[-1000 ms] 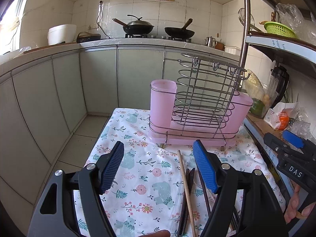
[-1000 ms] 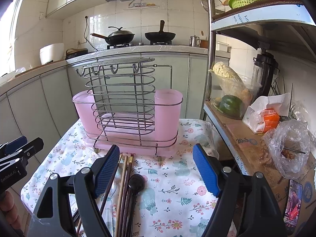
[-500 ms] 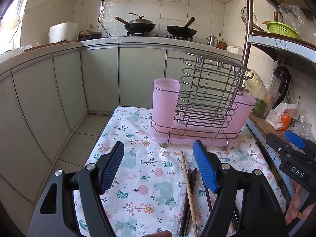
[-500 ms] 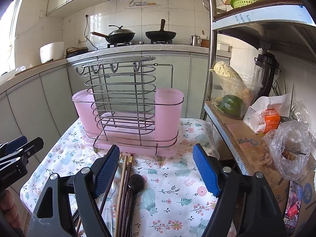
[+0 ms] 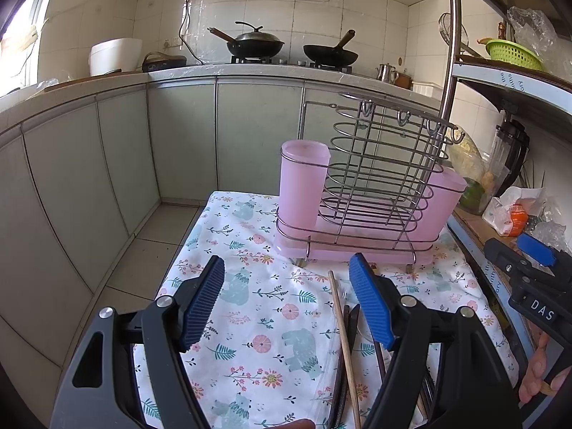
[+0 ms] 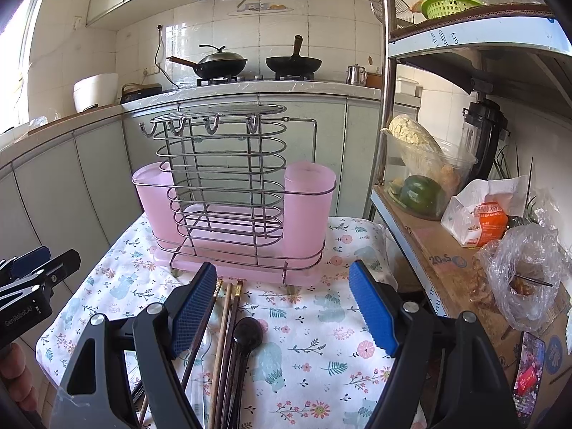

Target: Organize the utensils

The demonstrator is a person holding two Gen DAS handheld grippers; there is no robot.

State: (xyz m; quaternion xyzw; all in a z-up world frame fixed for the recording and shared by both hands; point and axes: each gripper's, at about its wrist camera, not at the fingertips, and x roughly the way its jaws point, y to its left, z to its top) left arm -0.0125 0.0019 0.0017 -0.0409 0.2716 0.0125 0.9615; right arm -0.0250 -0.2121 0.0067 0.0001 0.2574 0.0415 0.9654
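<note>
I hold both tongs wide and empty: left gripper [image 5: 286, 304], right gripper [image 6: 282, 304]. The chopsticks [image 6: 223, 325] lie at my right gripper's 7 o'clock, the utensil rack [image 6: 236, 207] at 12. "DAS" and "GenRobot.AI" mark the grippers.

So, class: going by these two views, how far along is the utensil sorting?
Nothing looks done: the rack and its pink cups hold no utensils. Nothing is in hand either; the left tongs and right tongs are both open and hold nothing. All is left: the chopsticks and dark spoon lie on the tablecloth.
</note>
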